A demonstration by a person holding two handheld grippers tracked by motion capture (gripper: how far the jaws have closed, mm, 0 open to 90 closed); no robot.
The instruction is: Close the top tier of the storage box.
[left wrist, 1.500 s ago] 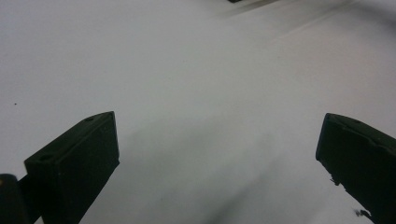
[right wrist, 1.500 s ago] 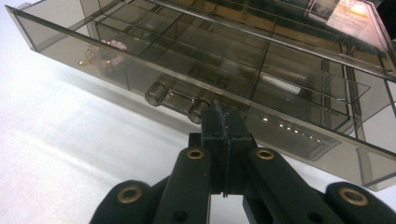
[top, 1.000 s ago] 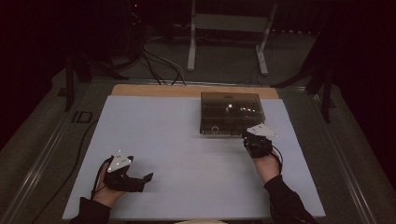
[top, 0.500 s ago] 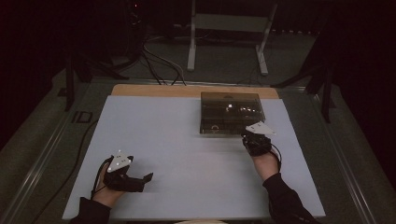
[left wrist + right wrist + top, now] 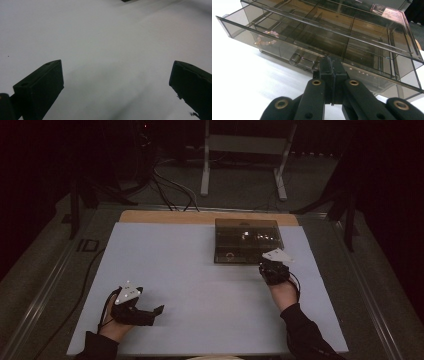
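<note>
A smoky see-through box (image 5: 247,240) with divided compartments stands at the back right of the white table (image 5: 200,270). Its drawer (image 5: 287,47) stands slightly pulled out, and a pink bead bracelet (image 5: 265,40) lies in one of its compartments. My right gripper (image 5: 270,265) is at the box's front, jaws pressed together; in the right gripper view its tips (image 5: 331,62) meet the drawer front just right of the small handle (image 5: 295,58), with nothing visible between them. My left gripper (image 5: 156,314) rests low at the front left, and in its own view the left gripper (image 5: 117,67) is open wide over bare table.
A wooden strip (image 5: 200,217) runs along the table's far edge. Beyond it, a metal stand (image 5: 240,150) and cables (image 5: 170,185) are on the floor. A cable (image 5: 87,280) trails off the table's left side.
</note>
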